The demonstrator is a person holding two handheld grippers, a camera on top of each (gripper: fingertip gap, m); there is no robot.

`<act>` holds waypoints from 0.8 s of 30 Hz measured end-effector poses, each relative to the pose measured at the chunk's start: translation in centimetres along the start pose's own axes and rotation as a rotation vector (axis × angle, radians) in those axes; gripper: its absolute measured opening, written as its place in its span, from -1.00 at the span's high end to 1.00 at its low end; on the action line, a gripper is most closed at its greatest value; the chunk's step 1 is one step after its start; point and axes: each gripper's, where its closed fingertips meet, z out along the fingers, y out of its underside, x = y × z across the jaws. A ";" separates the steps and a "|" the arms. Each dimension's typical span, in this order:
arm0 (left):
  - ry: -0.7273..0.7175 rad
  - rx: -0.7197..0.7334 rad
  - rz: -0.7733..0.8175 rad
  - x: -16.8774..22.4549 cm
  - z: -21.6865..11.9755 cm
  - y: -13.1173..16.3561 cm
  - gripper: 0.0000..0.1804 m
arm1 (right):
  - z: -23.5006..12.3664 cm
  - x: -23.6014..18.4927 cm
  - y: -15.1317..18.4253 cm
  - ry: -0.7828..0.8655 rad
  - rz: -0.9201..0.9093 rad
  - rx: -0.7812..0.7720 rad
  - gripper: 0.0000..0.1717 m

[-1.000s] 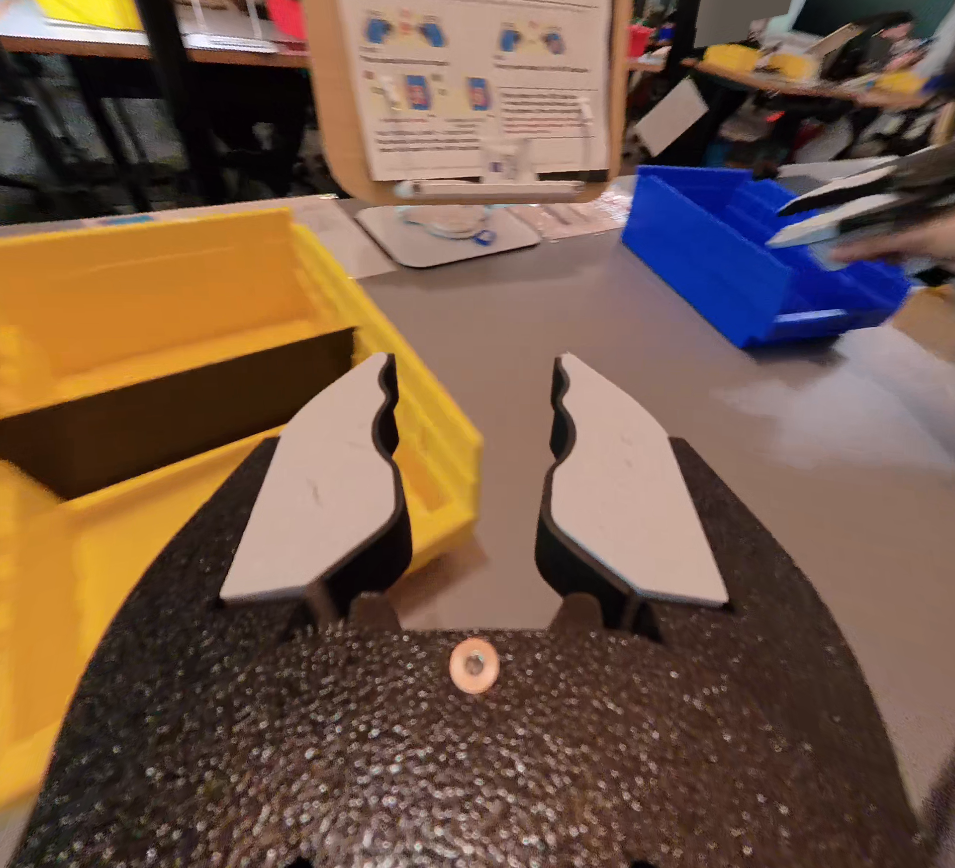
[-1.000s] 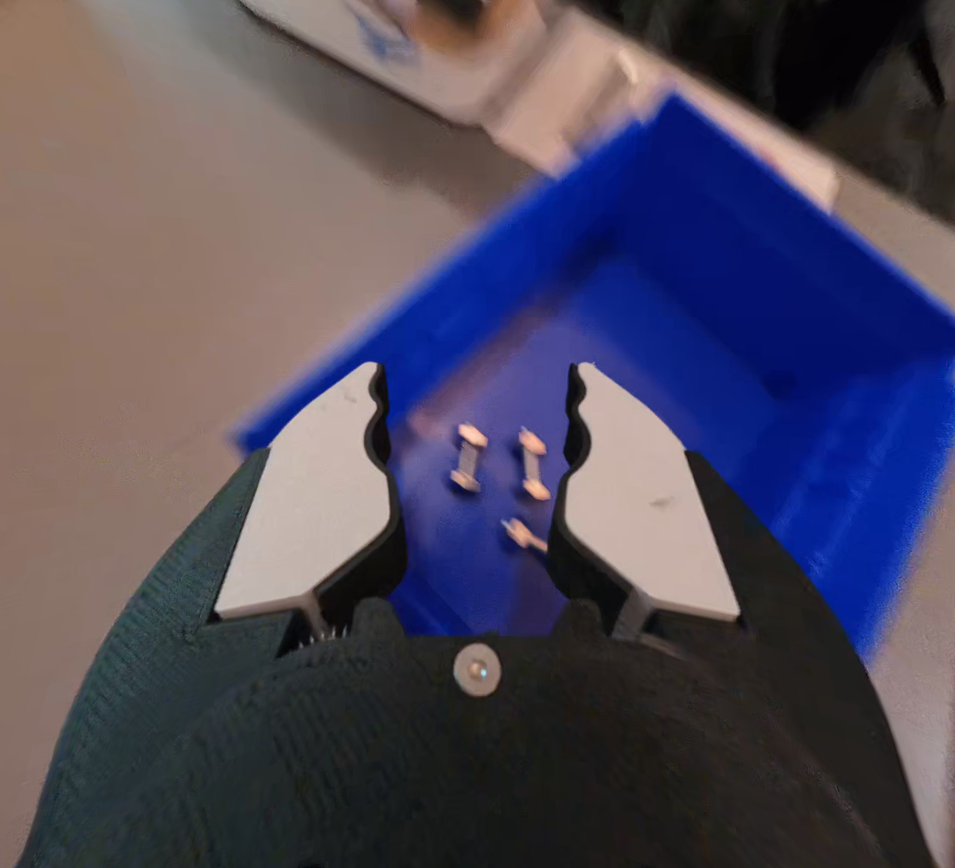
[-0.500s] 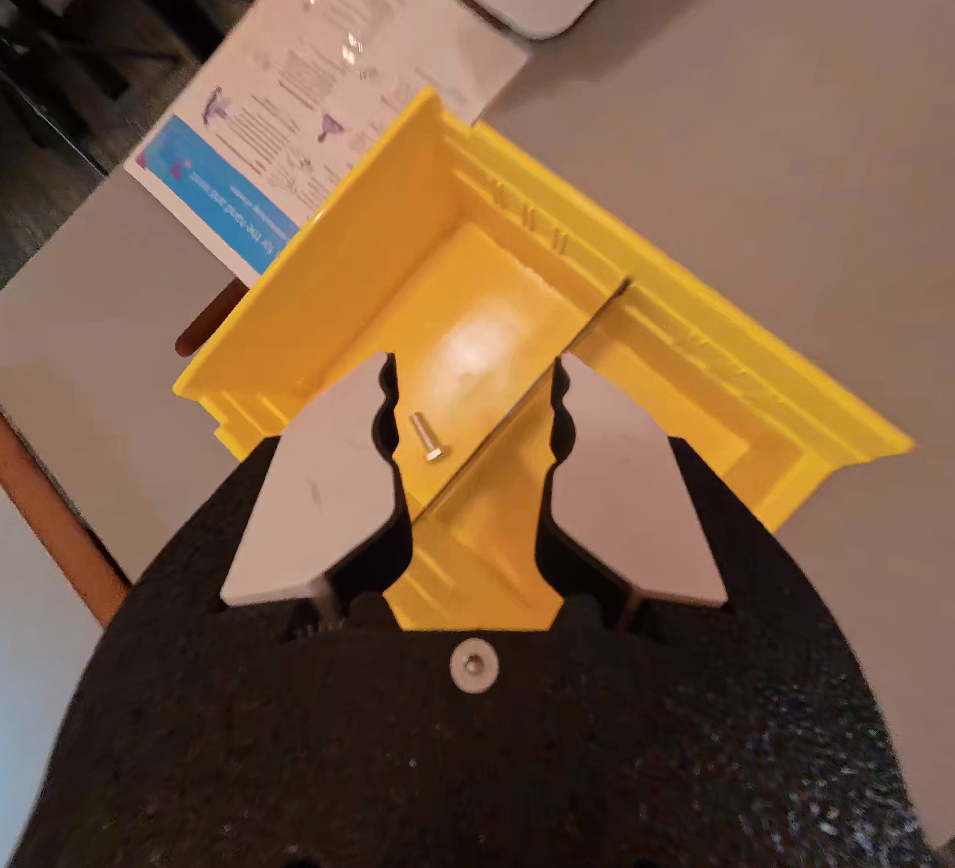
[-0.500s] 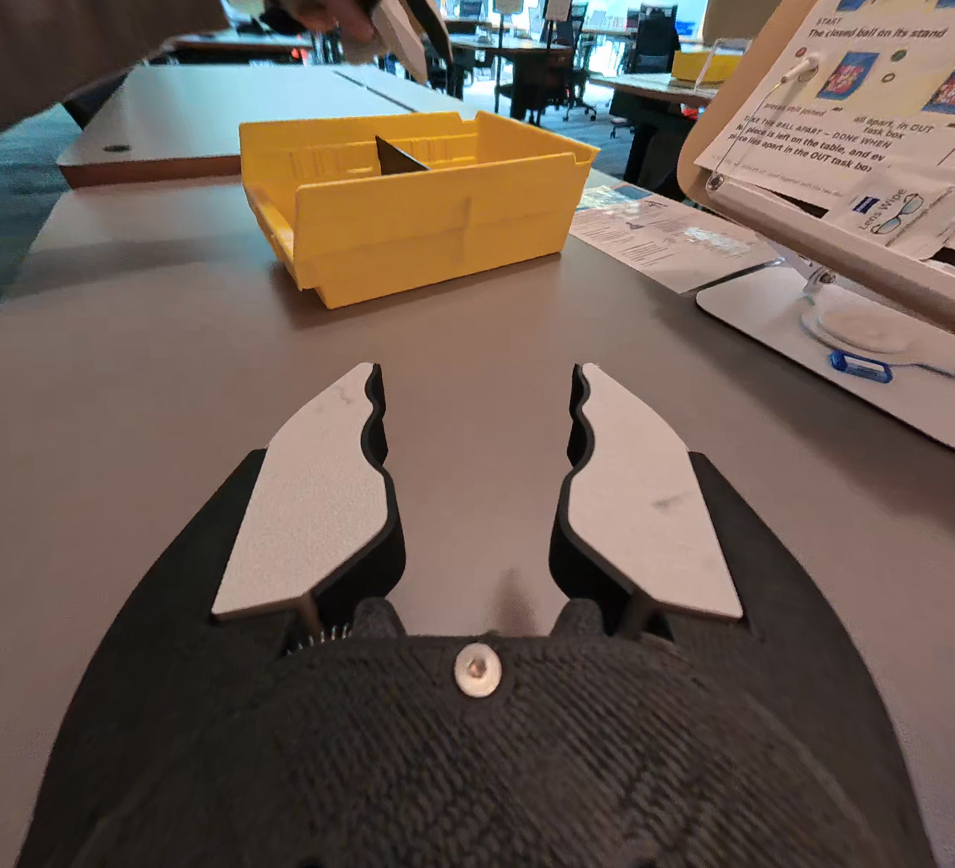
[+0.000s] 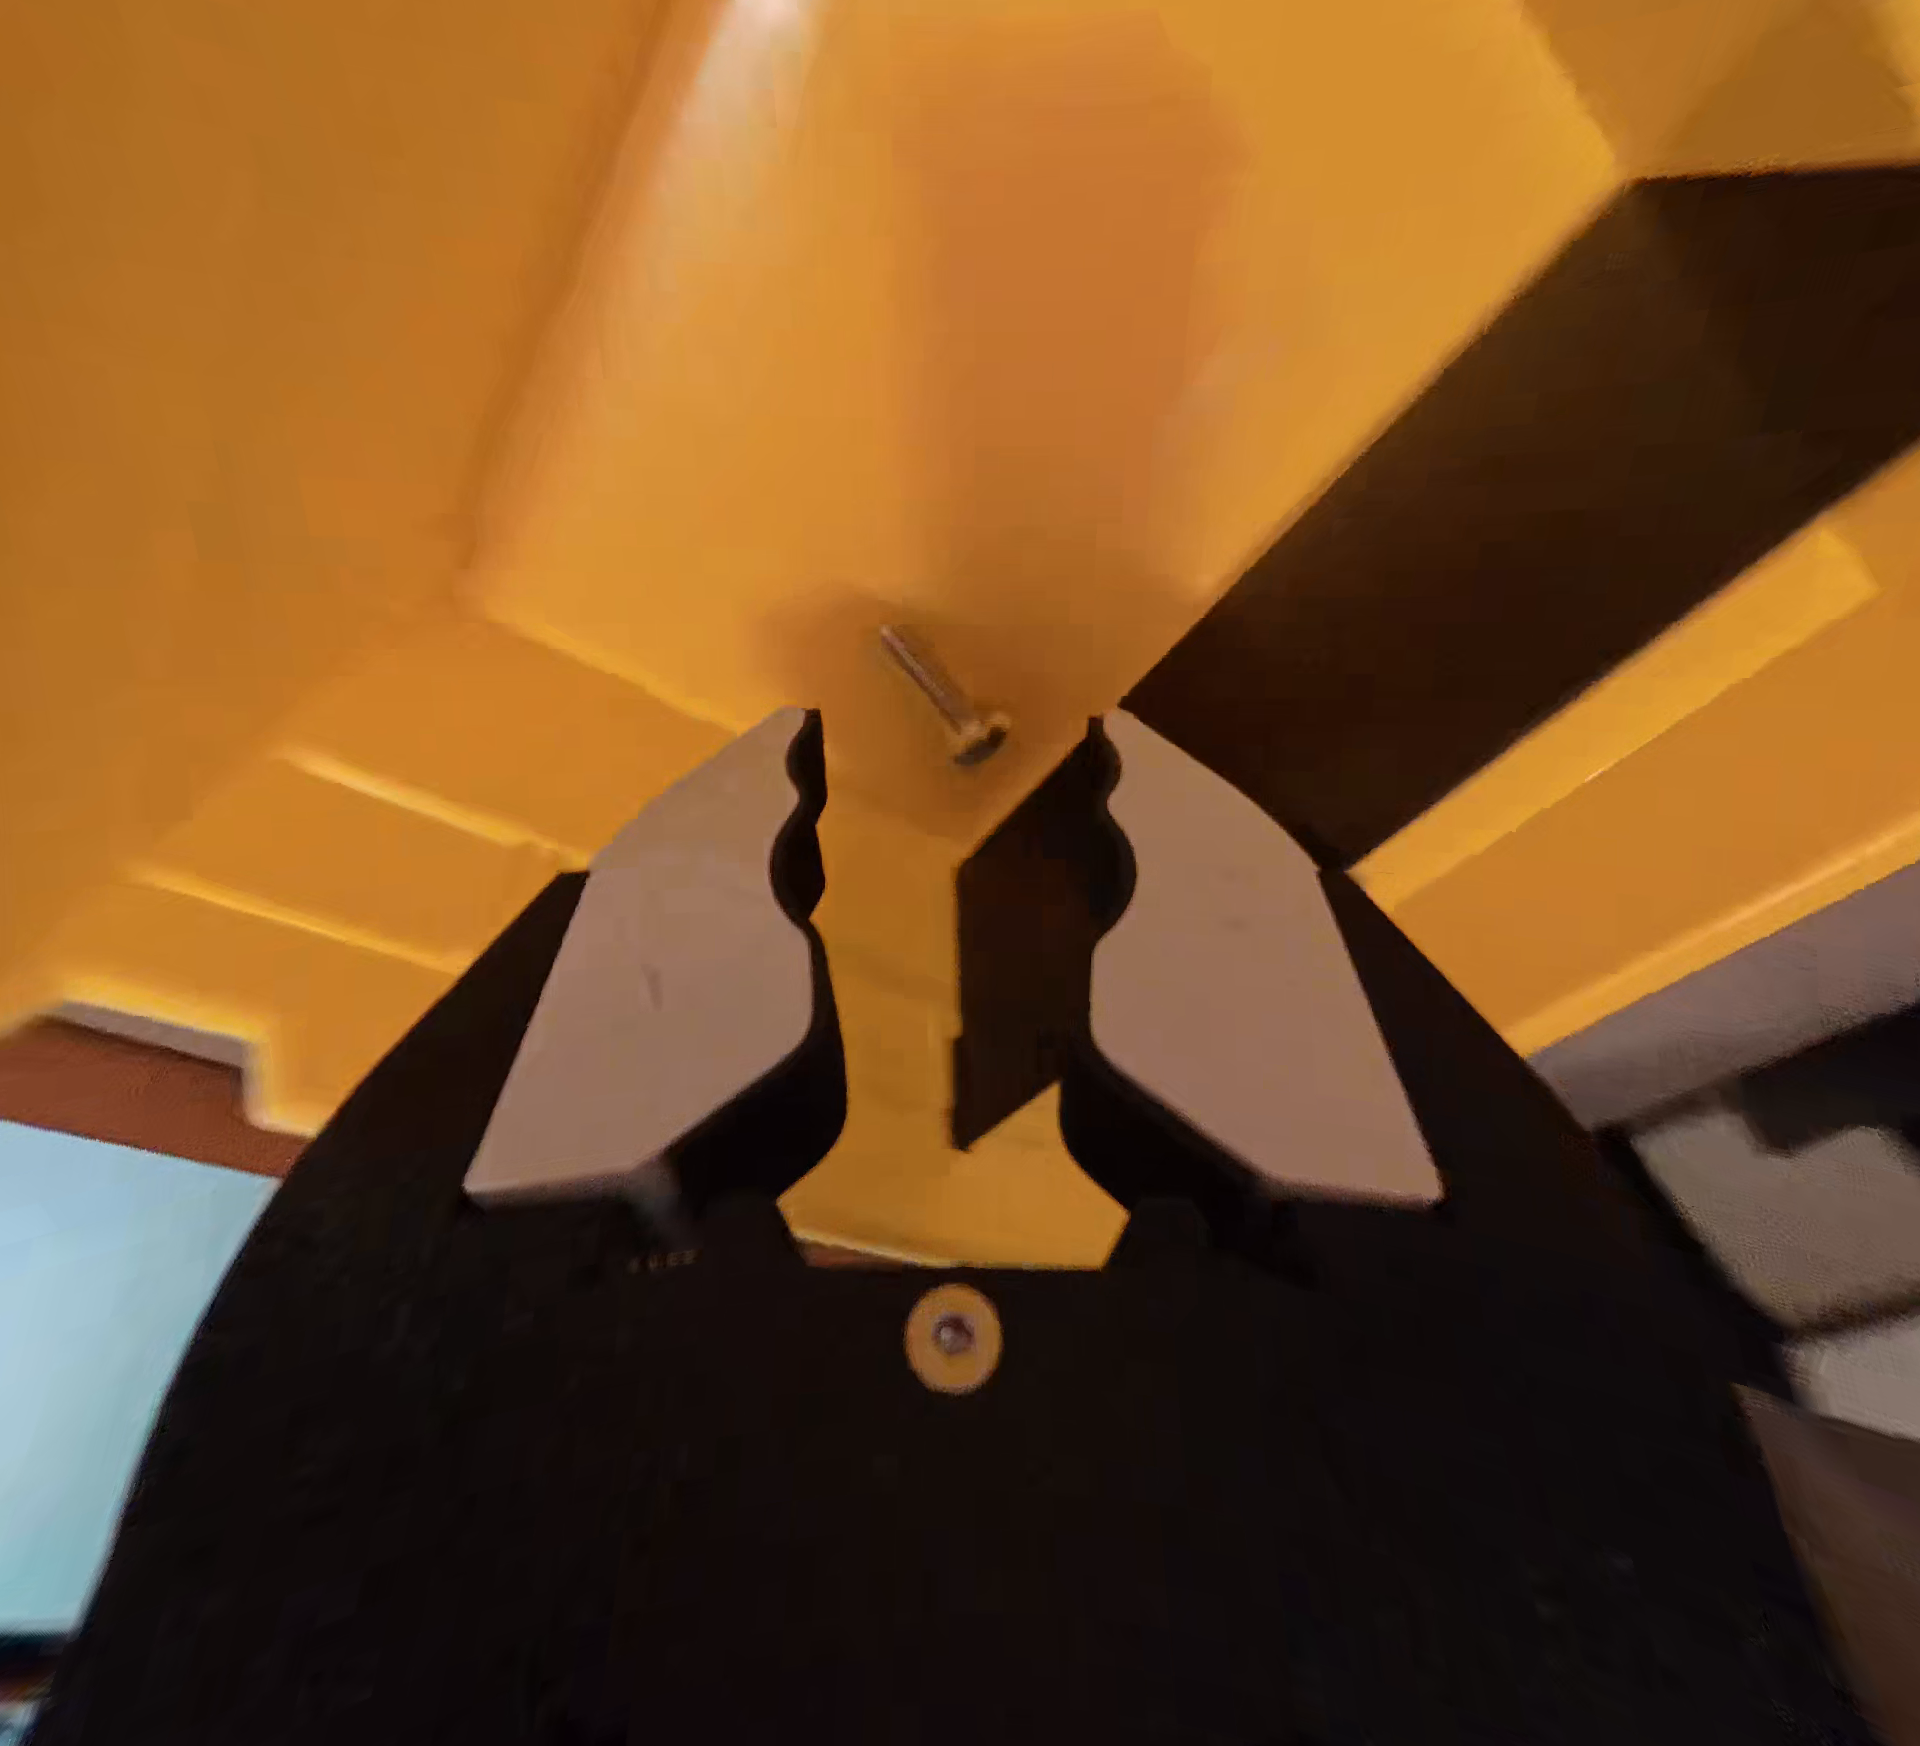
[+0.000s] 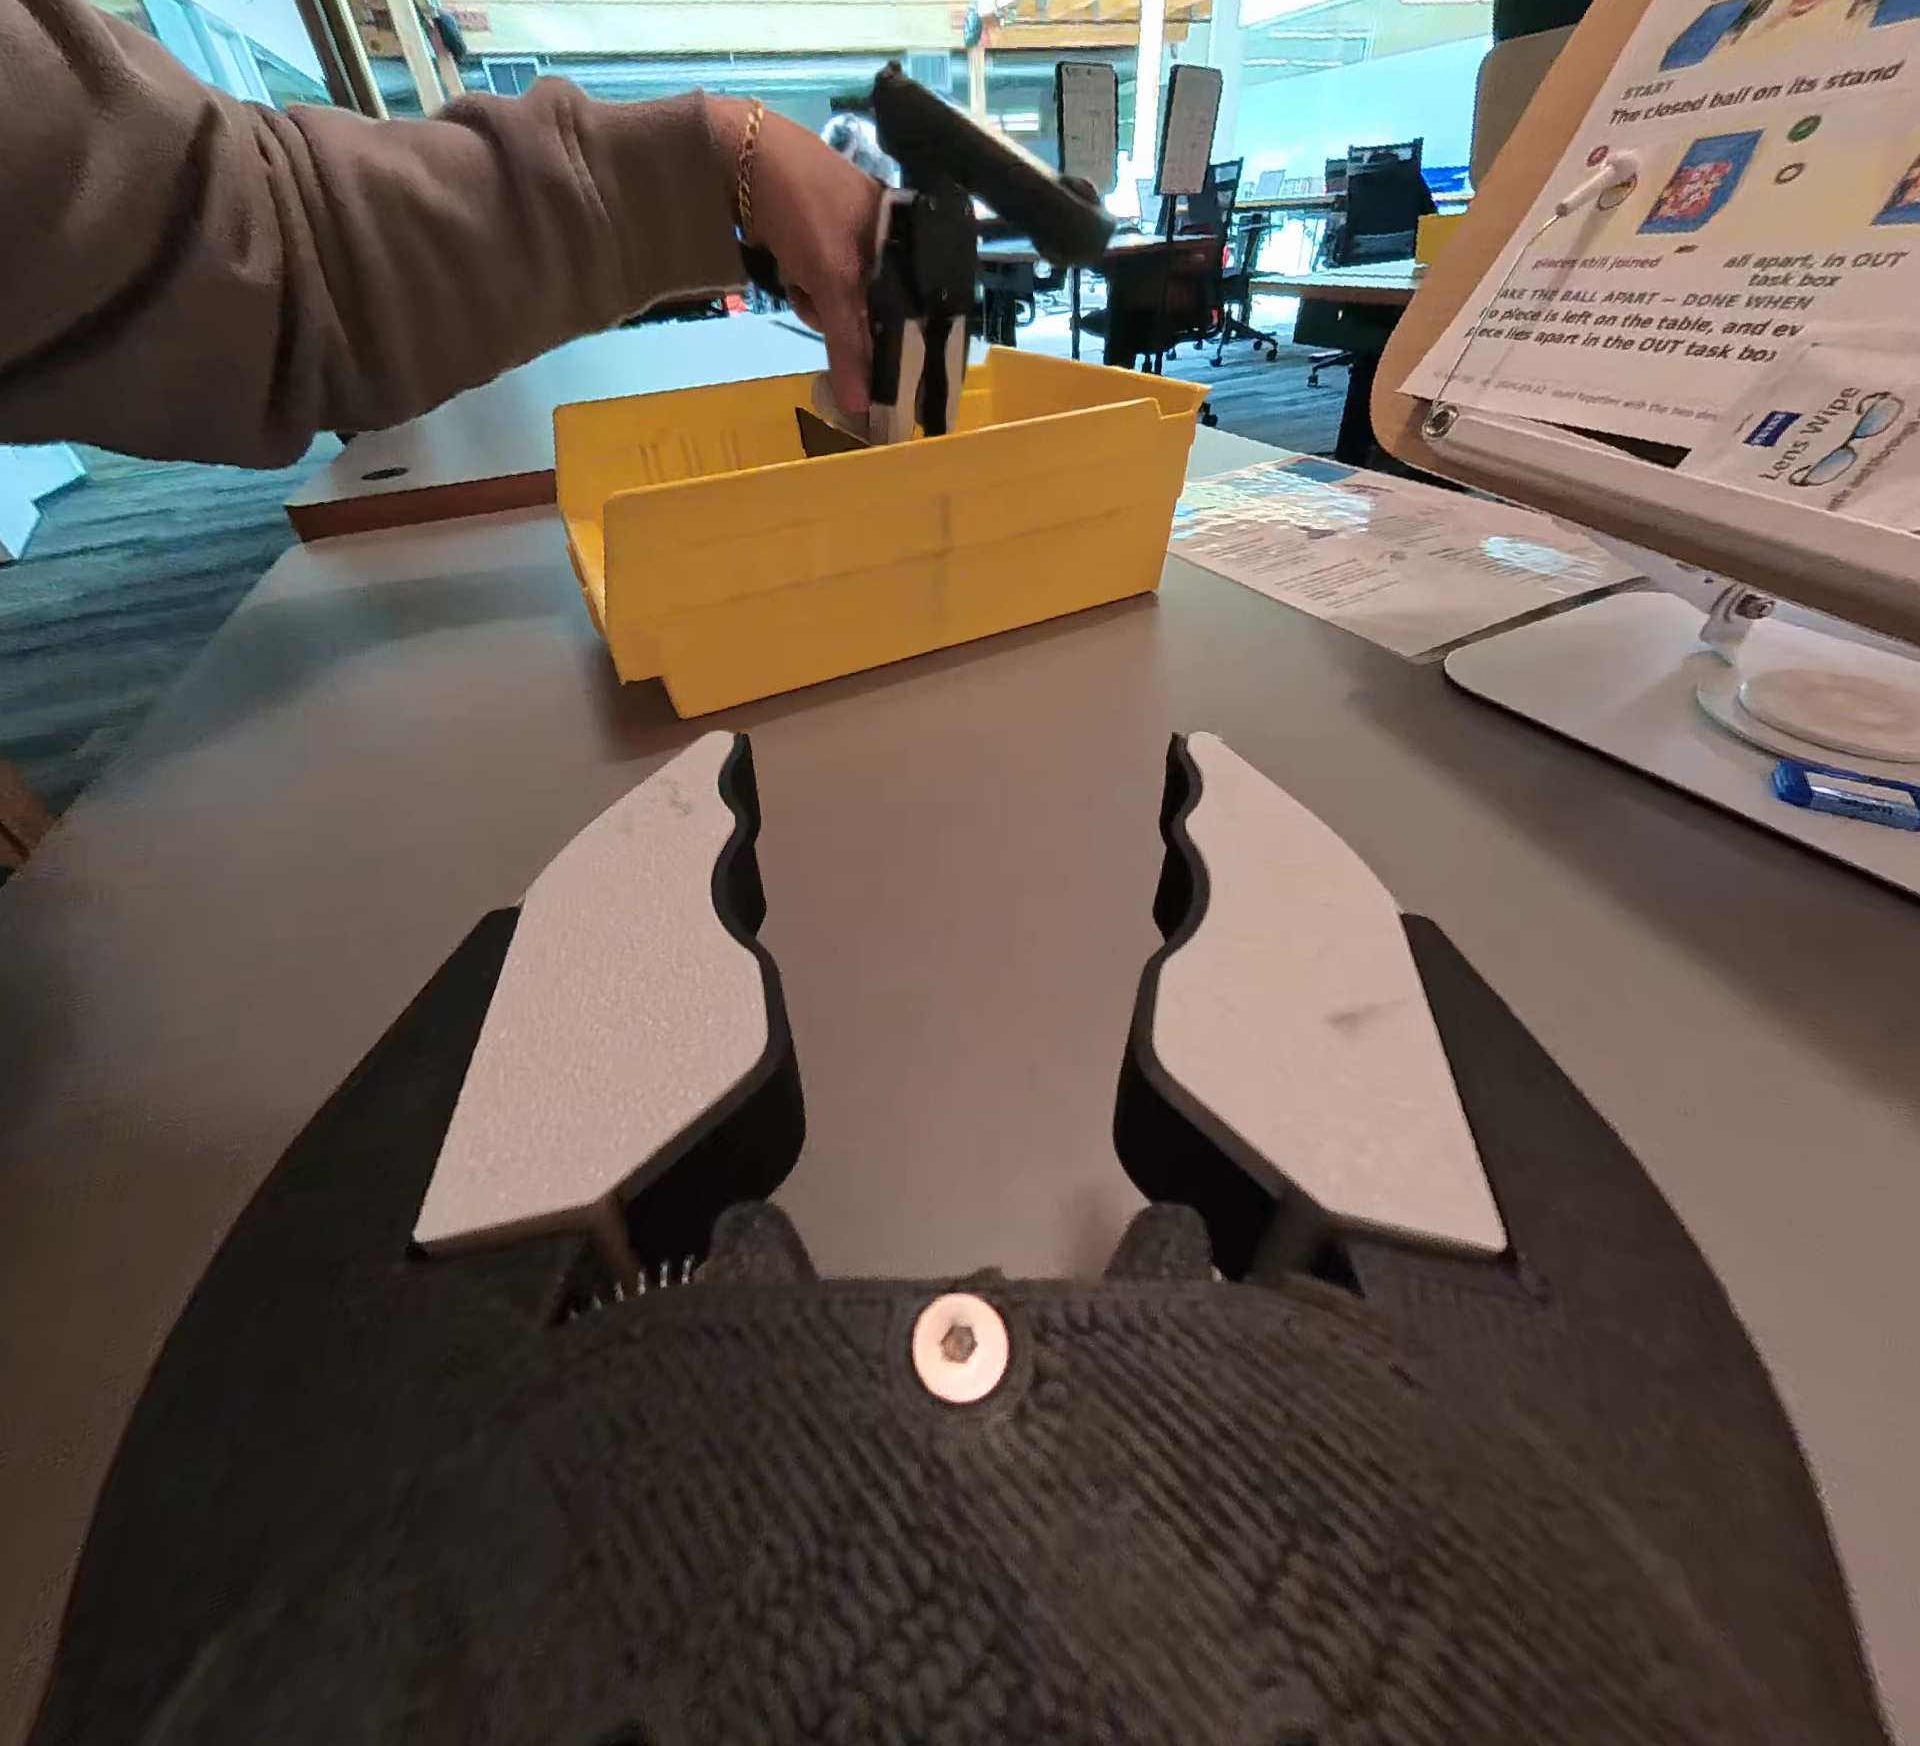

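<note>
My left gripper (image 5: 954, 725) is open and reaches down inside the yellow bin (image 5: 436, 262). A small metal bolt (image 5: 943, 697) lies on the bin floor just past my fingertips, between them, untouched. The bin's black divider (image 5: 1538, 491) runs beside my right finger. In the right wrist view the left gripper (image 6: 920, 366) dips into the yellow bin (image 6: 883, 553), held by a hand in a grey-brown sleeve. My right gripper (image 6: 956, 751) is open and empty, low over the grey table (image 6: 956, 865), well short of the bin.
An instruction board on a stand (image 6: 1714, 221) rises at the right, with its pale base plate (image 6: 1621, 709) and a small blue tag (image 6: 1844, 792). A laminated sheet (image 6: 1382, 553) lies beside the bin. Desks and chairs fill the room behind. There is about 40 cm between the tips of the two grippers. The small metal bolt (image 5: 943, 697) is about 4 cm from my left fingertips and 40 cm from my right.
My left gripper has dropped into the yellow bin, close over the bolt, and its fingers have come closer together. My right gripper left the blue bin, swung toward the yellow bin and now holds about still.
</note>
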 end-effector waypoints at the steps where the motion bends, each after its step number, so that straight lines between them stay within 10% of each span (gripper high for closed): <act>1: 0.033 -0.033 -0.080 0.3 0.3 0.3 0.52 | 0.1 -0.2 0.2 -0.006 -0.008 -0.013 0.13; 24: 0.019 -0.056 -0.532 -0.5 3.5 -0.1 0.90 | -0.4 -1.2 -0.1 0.120 -0.230 0.029 0.13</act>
